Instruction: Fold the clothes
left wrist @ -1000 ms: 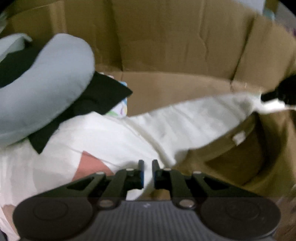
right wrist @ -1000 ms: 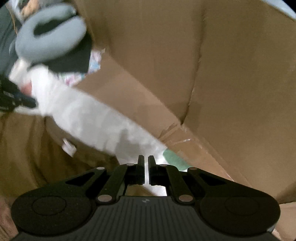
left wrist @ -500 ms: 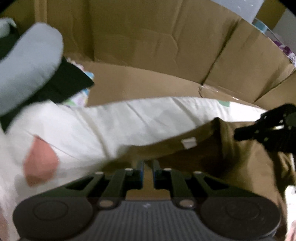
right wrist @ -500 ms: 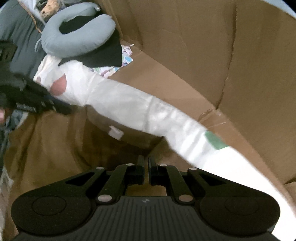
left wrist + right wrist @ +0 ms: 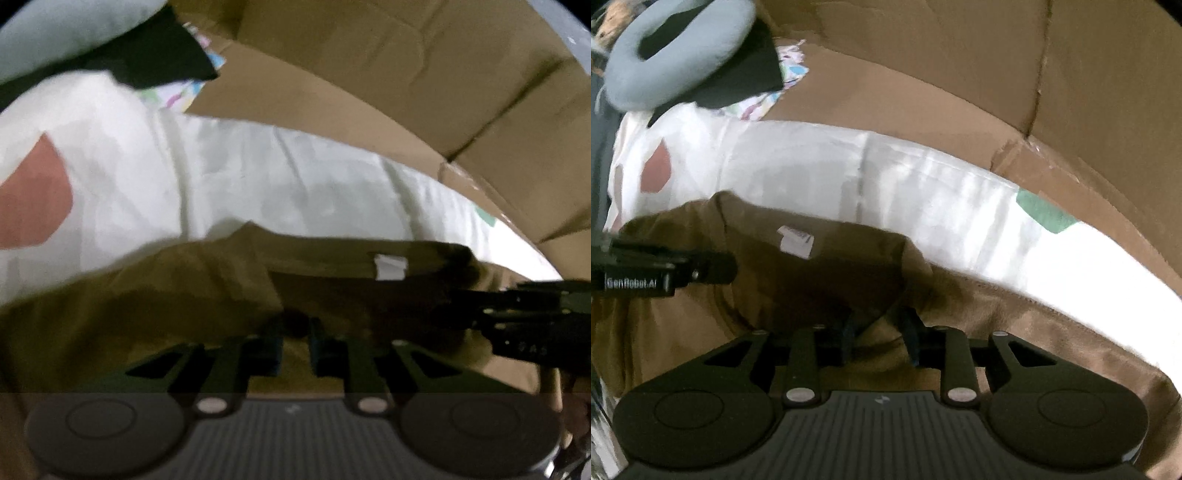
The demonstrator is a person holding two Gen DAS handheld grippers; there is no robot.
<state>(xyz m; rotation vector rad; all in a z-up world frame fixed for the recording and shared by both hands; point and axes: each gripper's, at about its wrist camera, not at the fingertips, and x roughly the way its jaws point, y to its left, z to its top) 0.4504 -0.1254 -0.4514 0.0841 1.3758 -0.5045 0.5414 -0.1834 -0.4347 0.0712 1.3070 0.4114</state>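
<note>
Creased cardboard walls [image 5: 923, 85], rumpled olive shirt [image 5: 831, 280], white sheet [image 5: 923, 192]

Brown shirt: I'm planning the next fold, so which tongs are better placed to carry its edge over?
Left. The left tongs look nearly shut on the brown shirt, while the right tongs are opening and letting go.
</note>
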